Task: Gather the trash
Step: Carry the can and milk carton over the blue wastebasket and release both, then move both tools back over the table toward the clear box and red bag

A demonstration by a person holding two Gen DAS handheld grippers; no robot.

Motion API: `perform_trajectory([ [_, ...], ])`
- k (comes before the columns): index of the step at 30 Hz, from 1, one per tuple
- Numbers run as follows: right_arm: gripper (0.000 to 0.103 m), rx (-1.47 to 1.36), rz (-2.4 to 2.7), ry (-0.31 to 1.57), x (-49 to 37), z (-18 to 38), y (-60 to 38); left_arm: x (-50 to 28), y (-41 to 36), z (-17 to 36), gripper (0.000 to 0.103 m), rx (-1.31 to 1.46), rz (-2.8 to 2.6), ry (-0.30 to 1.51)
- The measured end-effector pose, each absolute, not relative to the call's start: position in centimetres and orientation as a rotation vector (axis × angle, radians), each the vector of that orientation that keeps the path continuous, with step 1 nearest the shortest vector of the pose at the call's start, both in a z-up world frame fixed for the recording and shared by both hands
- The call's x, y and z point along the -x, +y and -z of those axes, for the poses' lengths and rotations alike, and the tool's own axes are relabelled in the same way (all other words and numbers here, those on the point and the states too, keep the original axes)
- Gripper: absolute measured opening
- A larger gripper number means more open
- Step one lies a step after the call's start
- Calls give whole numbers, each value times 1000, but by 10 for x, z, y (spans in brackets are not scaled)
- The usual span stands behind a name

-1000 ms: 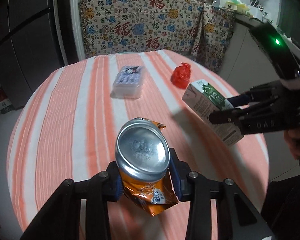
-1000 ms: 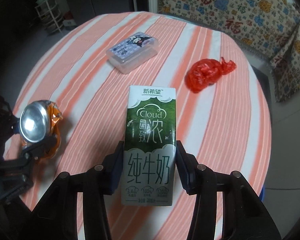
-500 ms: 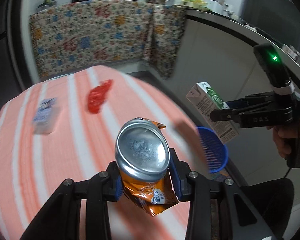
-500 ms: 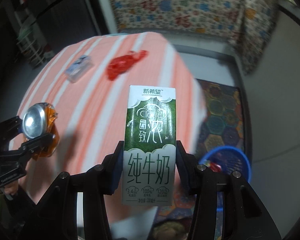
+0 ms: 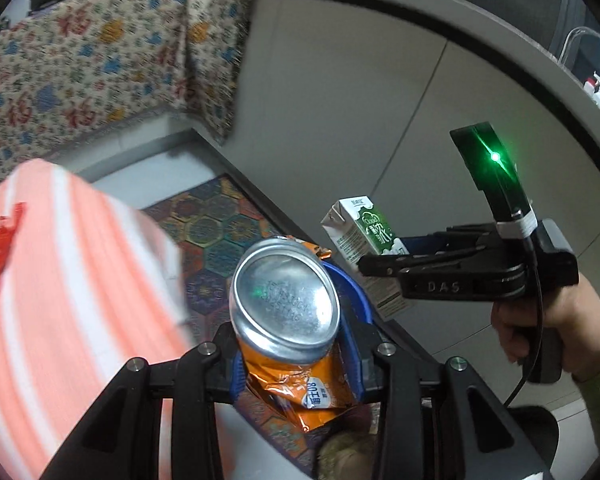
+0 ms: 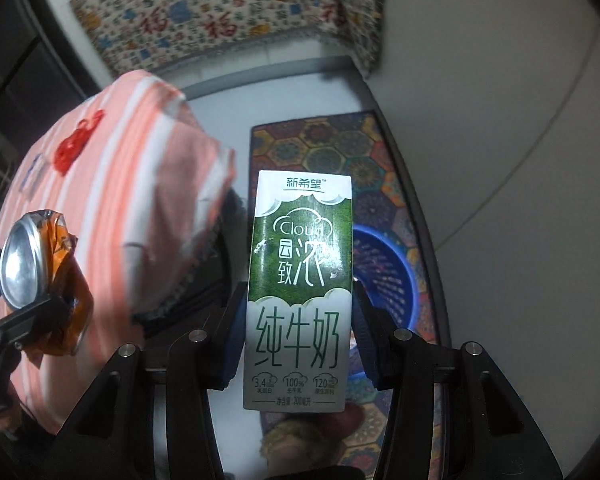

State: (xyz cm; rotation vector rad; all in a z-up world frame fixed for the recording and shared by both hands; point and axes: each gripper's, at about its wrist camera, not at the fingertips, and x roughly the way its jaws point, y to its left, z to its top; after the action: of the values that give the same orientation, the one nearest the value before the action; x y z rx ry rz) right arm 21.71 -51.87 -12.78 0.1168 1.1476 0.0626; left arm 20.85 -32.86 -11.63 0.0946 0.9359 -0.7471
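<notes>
The left hand-held gripper point(image 5: 296, 354) is closed partway on a crushed orange can point(image 5: 286, 304). The can is clamped between the blue pads point(image 5: 350, 344), with its silver end turned toward the camera. The can is held in the air above the blue basket point(image 5: 354, 288), whose rim shows just behind it.

The right hand-held gripper point(image 6: 298, 334) is closed partway on a green-and-white milk carton point(image 6: 300, 292). The carton is gripped upright by its two narrow sides. It is held in the air, above and just left of the basket point(image 6: 384, 276).

The basket is set on a patterned floor mat point(image 6: 332, 148), beside the table point(image 6: 112, 184). A red bag point(image 6: 74, 146) is left on the table's striped cloth, well apart from the basket. In the left view, the right hand-held gripper point(image 5: 380, 266) is seen with the carton point(image 5: 362, 240) in its jaws, carried by a hand point(image 5: 556, 332).
</notes>
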Motion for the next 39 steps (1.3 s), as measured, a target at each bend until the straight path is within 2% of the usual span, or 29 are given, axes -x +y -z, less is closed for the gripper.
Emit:
perform_trajectory([
  [13,50,-320,-19,1169,-216,196,-590,-253,-410,196,40,-89,753,1045],
  [15,53,-320,-28,1171,-217,204,-592,-258,-417,203,51,-70,763,1050],
  [16,58,-325,-28,1167,-215,207,-593,-262,-420,207,69,-64,761,1055],
  [17,72,-331,-19,1161,-213,209,-594,-265,-422,208,72,-61,752,1053],
  [18,78,-338,0,1149,-210,211,-596,-266,-424,209,72,-56,744,1049],
  [22,78,-346,61,1113,-202,209,-606,-271,-422,202,72,-24,723,1061],
  [25,84,-314,129,1044,-195,189,-610,-261,-403,183,72,-15,700,1037],
  [27,97,-292,178,989,-190,172,-609,-249,-386,166,72,-19,694,1008],
  [28,98,-274,199,956,-188,161,-606,-243,-377,157,72,-26,688,992],
  [34,100,-147,173,812,-175,97,-551,-193,-281,118,73,-110,594,899],
  [39,102,-66,15,754,-171,68,-449,-168,-180,133,73,-130,408,930],
])
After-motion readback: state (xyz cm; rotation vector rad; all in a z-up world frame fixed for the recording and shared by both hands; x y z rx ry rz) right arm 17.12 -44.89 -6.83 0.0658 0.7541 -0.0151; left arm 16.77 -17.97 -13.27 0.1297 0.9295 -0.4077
